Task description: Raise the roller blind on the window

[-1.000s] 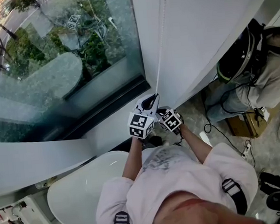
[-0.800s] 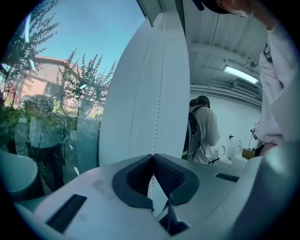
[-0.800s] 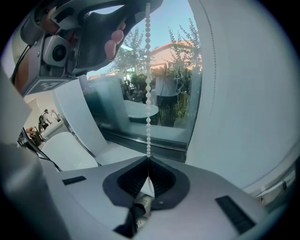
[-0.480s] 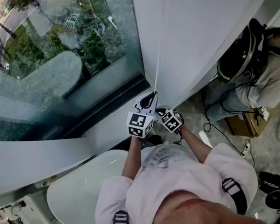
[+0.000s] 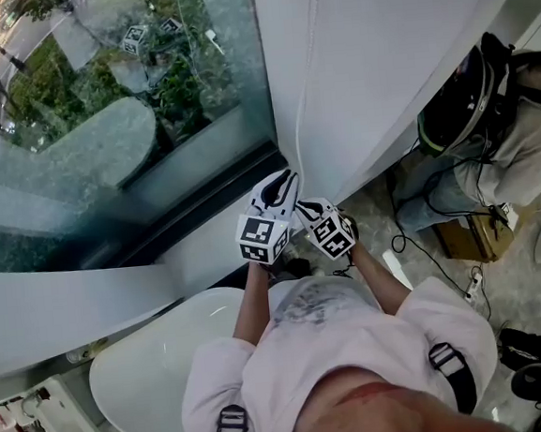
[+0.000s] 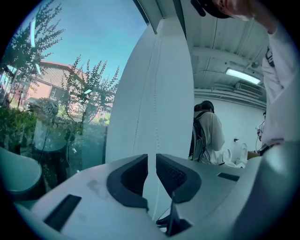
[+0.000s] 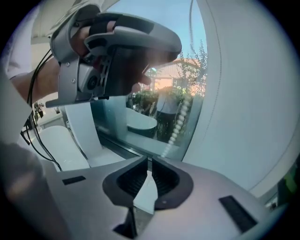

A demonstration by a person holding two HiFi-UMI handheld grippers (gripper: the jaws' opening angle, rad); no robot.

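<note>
My left claw [image 6: 151, 161] had just eased its jaws apart around the bead chain [image 6: 156, 124], while my right claw [image 7: 150, 162] pinched it.

In the head view the bead chain [image 5: 304, 85] leaves by the top edge, and its lower end is hidden behind the left gripper [image 5: 282, 183]. The white panel [image 5: 399, 67] behind it is cut off at the top and right edges, the bystander [image 5: 518, 142] by the right edge. In the left gripper view those jaws have just been opening, and a strand of chain shows hair-thin in the gap. In the right gripper view the left gripper is a blurred mass covering part of the window [image 7: 154, 108]. The chain blurs where it meets the right gripper [image 7: 149, 163], whose pads seem closed on it.
</note>
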